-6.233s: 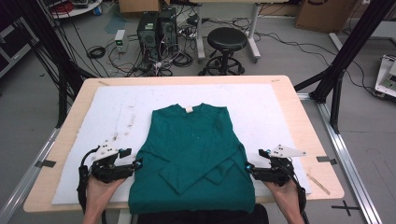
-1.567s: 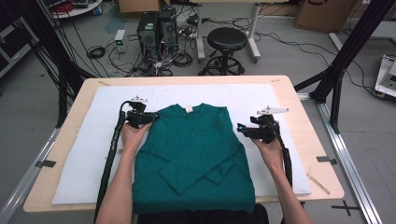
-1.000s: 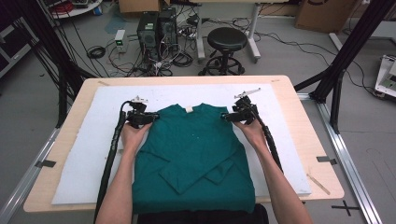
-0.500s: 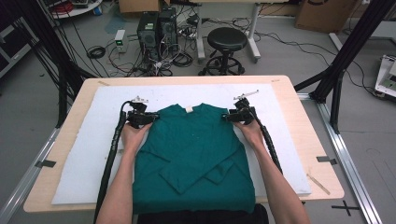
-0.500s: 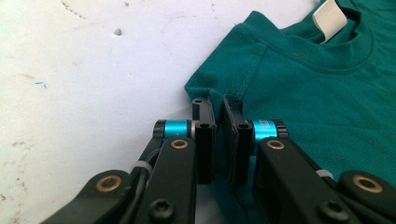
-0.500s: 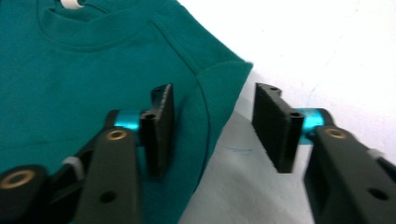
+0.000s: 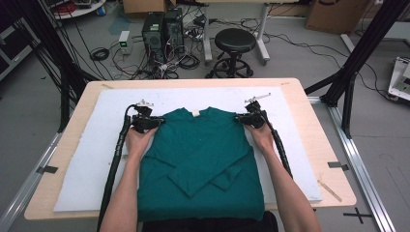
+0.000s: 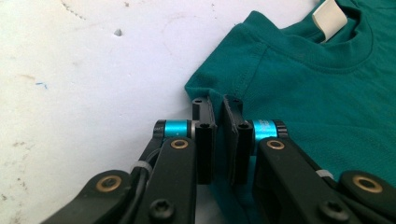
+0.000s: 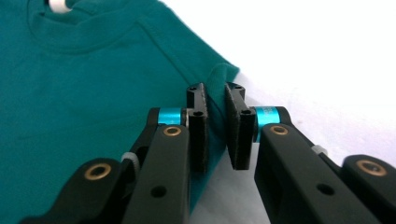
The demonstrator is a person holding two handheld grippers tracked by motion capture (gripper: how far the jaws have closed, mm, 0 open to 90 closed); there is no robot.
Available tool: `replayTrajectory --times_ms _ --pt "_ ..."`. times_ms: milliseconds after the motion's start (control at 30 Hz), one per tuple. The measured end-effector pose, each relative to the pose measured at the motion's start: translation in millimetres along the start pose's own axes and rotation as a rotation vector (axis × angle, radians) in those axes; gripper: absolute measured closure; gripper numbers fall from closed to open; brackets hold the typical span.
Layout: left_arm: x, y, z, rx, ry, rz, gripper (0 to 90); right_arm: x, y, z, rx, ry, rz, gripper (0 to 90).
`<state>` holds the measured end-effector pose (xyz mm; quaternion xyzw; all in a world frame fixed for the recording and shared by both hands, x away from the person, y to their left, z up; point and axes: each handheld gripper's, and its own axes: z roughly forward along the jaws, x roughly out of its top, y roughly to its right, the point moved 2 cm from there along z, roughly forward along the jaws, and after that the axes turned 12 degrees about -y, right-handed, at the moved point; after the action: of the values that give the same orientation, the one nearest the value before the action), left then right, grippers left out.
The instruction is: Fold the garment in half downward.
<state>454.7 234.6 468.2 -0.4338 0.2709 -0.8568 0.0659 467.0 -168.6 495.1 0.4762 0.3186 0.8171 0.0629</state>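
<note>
Green shirt (image 7: 200, 162) shoulders pinched in left hand-held gripper (image 7: 153, 123) and right hand-held gripper (image 7: 243, 118), forearms outstretched.

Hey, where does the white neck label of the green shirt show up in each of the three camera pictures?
High view: the white neck label sits at centre, at the collar between both grippers.
Left gripper view: the label is at the top right corner.
Right gripper view: it peeks in at the top left edge.
Shared landmark: the green shirt's ribbed collar.
</note>
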Motion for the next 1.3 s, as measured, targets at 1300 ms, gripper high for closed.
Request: replayTrajectory --times_ms 1300 --pt "9.8 7.5 -15.2 0.019 0.040 -0.021 84.8 2.8 -1.5 -17.4 -0.037 0.037 0.024 84.4"
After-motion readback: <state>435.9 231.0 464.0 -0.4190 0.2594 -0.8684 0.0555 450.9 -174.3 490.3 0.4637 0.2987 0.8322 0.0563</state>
